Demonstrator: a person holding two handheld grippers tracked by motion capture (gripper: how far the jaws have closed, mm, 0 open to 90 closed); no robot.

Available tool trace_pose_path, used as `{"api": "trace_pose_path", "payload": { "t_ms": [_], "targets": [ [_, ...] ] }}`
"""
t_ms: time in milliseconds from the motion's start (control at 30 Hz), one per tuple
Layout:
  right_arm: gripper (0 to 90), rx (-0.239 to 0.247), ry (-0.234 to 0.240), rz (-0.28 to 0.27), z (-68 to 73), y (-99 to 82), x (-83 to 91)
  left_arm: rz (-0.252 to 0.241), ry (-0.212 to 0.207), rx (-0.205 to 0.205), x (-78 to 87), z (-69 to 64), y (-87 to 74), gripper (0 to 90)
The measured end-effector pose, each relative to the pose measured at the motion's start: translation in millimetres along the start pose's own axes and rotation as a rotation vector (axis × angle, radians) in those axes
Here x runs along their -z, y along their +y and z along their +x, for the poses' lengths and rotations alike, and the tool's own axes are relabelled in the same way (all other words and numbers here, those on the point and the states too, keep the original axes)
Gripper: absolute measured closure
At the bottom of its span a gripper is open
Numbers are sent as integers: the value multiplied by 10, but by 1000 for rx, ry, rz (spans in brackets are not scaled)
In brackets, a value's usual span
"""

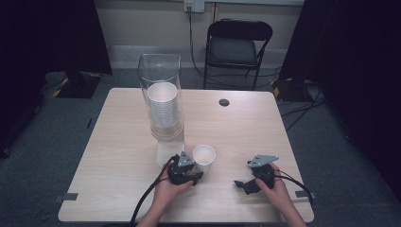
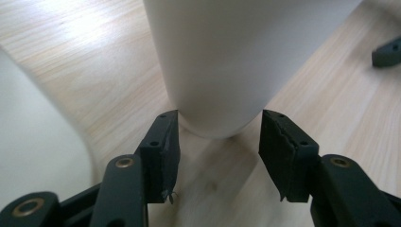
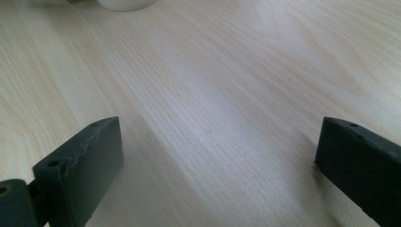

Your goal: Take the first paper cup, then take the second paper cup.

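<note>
The left gripper (image 2: 215,142), at the bottom of its own view, has its jaws drawn in at the foot of the cup (image 2: 227,61), one on each side; whether the pads (image 2: 165,142) press the wall I cannot tell. The cup stands upright, straight ahead and above centre frame. In the high view it is just right of that gripper (image 1: 188,176); the right gripper (image 1: 243,185), jaws wide and empty, lies lower right, well apart.

A black folding chair (image 1: 239,45) stands behind the wooden table (image 1: 118,165), wall socket (image 1: 194,5) above.
</note>
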State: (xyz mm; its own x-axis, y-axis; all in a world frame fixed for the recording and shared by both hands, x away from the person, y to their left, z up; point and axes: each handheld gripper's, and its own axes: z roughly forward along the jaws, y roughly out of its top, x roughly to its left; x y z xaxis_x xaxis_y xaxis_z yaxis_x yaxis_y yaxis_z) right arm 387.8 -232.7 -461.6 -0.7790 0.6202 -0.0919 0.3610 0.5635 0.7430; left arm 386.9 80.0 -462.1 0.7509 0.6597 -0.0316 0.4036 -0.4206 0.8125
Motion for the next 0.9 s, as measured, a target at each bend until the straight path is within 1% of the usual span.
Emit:
{"api": "trace_pose_path", "payload": {
  "t_ms": [33, 67, 100, 133, 200, 233, 300, 333, 367, 400, 433, 467, 533, 600, 633, 667, 700, 767, 800, 833, 867, 900],
  "targets": [
    [11, 0, 0, 0, 0, 0, 0, -4, 4, 2, -16, 3, 8, 488],
    [11, 0, 0, 0, 0, 0, 0, -20, -1, 16, -40, 4, 14, 493],
    [12, 0, 0, 0, 0, 0, 0, -18, -3, 15, -51, 12, 23, 493],
    [11, 0, 0, 0, 0, 0, 0, -27, -5, 21, -67, 8, 30, 494],
    [11, -1, -1, 0, 0, -1, 2, -10, -1, -4, -76, 6, 50, 490],
    [11, -3, 0, 1, 1, -4, 4, -15, -8, 12, -86, -11, 54, 479],
    [11, -1, -2, 2, -2, -11, 12, 4, 2, -4, -74, -18, 58, 416],
    [12, -1, -2, 1, -2, -14, 15, 10, 8, -6, -66, -21, 56, 364],
    [11, -3, -2, 1, -2, -16, 17, 24, 8, -12, -49, -19, 51, 328],
    [11, -2, -4, 1, -3, -17, 18, 25, 8, -15, -34, -19, 42, 298],
    [11, -2, -4, 0, -3, -17, 18, 21, 2, -17, -7, -20, 36, 271],
    [11, -3, -3, 1, -2, -17, 19, 30, 10, -30, 32, -12, 32, 249],
    [11, -1, -4, 0, -3, -17, 18, 34, 17, -40, 99, 15, 16, 233],
    [11, -1, -4, 0, -3, -18, 18, 26, 22, -33, 165, 42, -1, 208],
    [11, -2, -4, 0, -3, -17, 18, 18, 22, -20, 198, 52, -9, 205],
    [11, -3, -4, 1, -2, -17, 19, 23, 27, -32, 242, 80, -13, 197],
    [11, -2, -4, 1, -3, -17, 18, 5, 29, -13, 271, 86, -20, 194],
    [11, -2, -4, 1, -3, -17, 18, -2, 41, -20, 361, 134, -29, 191],
    [11, -1, -4, 0, -3, -18, 18, -21, 40, -6, 389, 151, -35, 191],
    [11, -3, -3, 1, -2, -17, 19, -26, 44, -4, 417, 169, -37, 191],
    [11, -1, -4, 1, -3, -18, 18, -27, 63, -4, 456, 190, -40, 193],
    [11, -1, -4, 1, -3, -18, 18, -27, 63, -4, 456, 190, -40, 193]
  ]
}}
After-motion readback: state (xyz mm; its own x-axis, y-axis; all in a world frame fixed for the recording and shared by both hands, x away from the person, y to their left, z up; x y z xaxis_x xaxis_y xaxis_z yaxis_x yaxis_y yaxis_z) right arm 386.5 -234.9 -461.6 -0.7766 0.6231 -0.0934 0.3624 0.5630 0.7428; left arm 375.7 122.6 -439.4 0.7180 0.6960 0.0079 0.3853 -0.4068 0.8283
